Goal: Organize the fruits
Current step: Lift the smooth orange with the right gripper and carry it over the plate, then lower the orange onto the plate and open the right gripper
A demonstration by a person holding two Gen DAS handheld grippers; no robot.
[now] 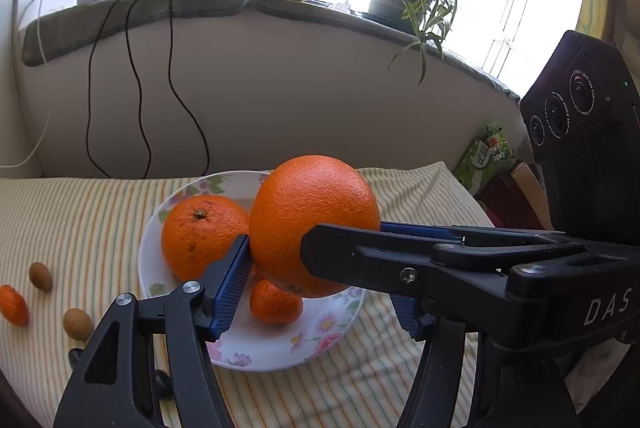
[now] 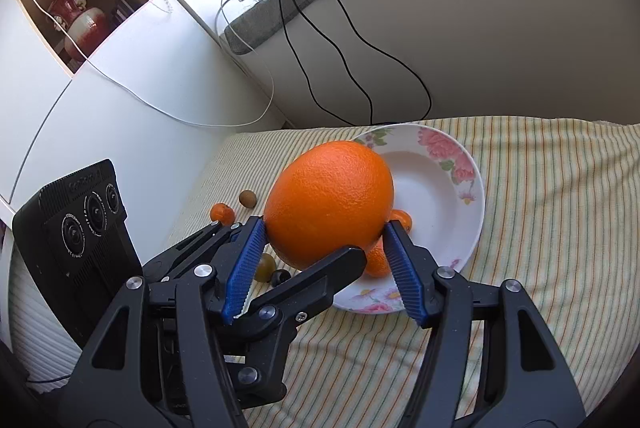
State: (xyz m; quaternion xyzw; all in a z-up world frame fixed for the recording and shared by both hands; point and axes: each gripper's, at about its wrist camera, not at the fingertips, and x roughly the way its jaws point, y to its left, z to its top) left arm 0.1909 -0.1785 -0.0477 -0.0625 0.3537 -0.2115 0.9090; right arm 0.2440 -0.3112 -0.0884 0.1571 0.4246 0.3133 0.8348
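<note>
Two tools (image 1: 316, 260) (image 2: 324, 248) grip one orange (image 1: 316, 220), plate (image 1: 256, 348) holds two

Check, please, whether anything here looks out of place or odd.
Both grippers crowd one large orange above the plate. The right gripper presses its sides while the left gripper crosses in around it. Small fruits also lie loose on the striped cloth beside the plate.

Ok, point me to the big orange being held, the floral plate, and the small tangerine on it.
big orange (image 2: 328, 199), right wrist view, front skin
floral plate (image 2: 436, 203), right wrist view, bare bowl
small tangerine (image 1: 276, 302), left wrist view, top
</note>
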